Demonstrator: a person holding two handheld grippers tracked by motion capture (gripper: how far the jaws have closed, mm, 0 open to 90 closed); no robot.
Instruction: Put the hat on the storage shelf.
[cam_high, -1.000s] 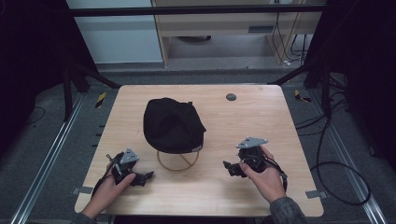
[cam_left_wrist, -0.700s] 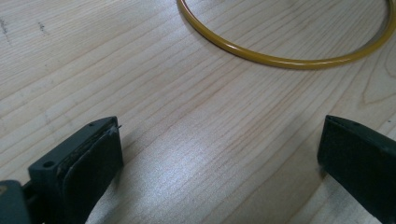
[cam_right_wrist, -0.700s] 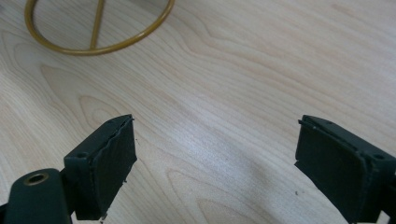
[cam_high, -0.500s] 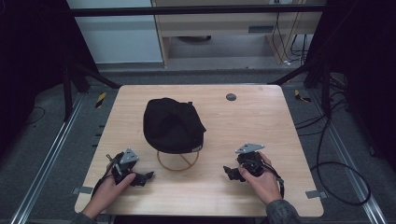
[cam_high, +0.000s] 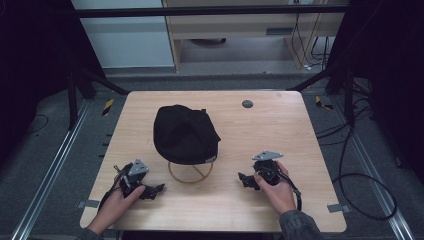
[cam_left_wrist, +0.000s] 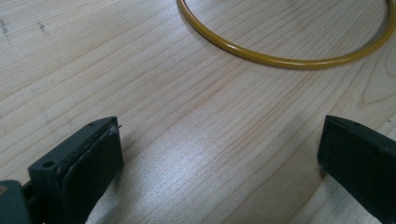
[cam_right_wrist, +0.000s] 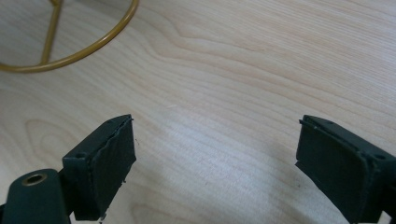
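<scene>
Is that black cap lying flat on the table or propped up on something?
Propped up. The black cap sits on a gold wire stand, whose ring base rests on the table beneath the cap's near edge.

The pale wooden counter (cam_high: 300, 145) carried a gold wire ring stand (cam_high: 190, 172) near its middle, with a black cap (cam_high: 184, 134) perched over it. A small dark round disc (cam_high: 247, 104) lay toward the far edge, well apart from the cap.

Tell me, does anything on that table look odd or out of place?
Nothing stands out. A black cap sits on a stand with a gold wire ring base, and a small dark disc lies on the table.
</scene>
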